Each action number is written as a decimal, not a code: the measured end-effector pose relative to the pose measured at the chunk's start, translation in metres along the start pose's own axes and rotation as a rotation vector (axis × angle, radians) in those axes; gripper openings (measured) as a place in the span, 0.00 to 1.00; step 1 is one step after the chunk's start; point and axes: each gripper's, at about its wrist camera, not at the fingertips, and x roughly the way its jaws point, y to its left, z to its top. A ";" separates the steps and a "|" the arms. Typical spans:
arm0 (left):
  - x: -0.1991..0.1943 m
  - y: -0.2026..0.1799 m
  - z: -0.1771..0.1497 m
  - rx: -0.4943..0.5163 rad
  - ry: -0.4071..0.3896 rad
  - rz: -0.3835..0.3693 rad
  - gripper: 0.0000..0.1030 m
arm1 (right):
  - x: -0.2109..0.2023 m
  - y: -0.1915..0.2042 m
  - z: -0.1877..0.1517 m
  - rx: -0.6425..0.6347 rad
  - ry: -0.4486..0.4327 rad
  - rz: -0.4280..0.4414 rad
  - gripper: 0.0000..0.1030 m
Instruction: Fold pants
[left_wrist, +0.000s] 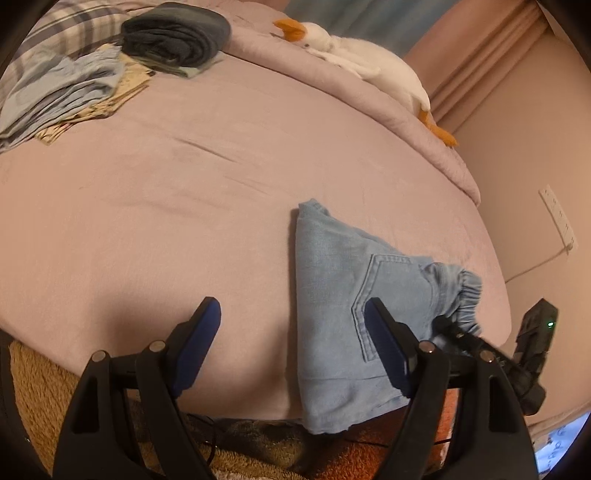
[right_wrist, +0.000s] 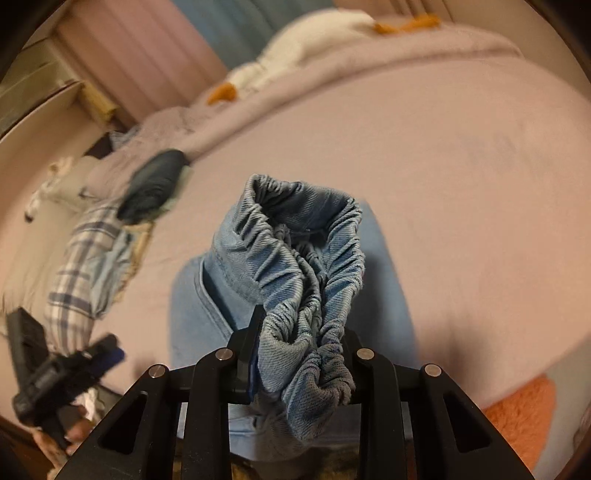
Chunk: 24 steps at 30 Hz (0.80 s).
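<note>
- The pants (left_wrist: 332, 295), light blue denim with an elastic waistband (right_wrist: 306, 266), lie at the near right part of the bed (left_wrist: 184, 192), on its pink sheet
- In the left wrist view the pants lie with one back pocket (left_wrist: 391, 284) facing up, a leg end pointing toward the far side and another fabric edge hanging over the near edge of the bed
- The right gripper (right_wrist: 301, 354) is clenched on the gathered waistband: the bunched elastic is squeezed between its two black fingers, and the rest of the band rises in a ruffled loop above them
- In the left wrist view the right gripper (left_wrist: 458, 332) shows at the right, its tip meeting the waistband at the right end of the pants
- The left gripper (left_wrist: 291, 328) stands released, jaws wide apart with nothing between the blue pads (left_wrist: 199, 343); its right finger overlaps the pocket side of the pants in the picture, and I cannot tell whether it touches the cloth
- At the far left of the bed sits a pile of folded clothes (left_wrist: 66, 96), with a dark folded garment (left_wrist: 177, 33) beside it
- A white plush goose (left_wrist: 369, 59) with orange beak and feet lies along the far right edge of the bed
- An orange fluffy rug (right_wrist: 517, 417) shows below the near edge of the bed
</note>
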 end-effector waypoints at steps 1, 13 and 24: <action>0.003 -0.002 0.001 0.011 0.006 0.002 0.74 | 0.005 -0.002 -0.003 -0.003 0.004 -0.017 0.28; 0.055 -0.003 0.025 0.004 0.061 0.033 0.44 | 0.011 -0.020 -0.011 0.040 0.015 0.032 0.27; 0.077 -0.006 0.013 0.022 0.126 0.022 0.42 | 0.011 -0.031 -0.012 0.059 0.017 0.059 0.27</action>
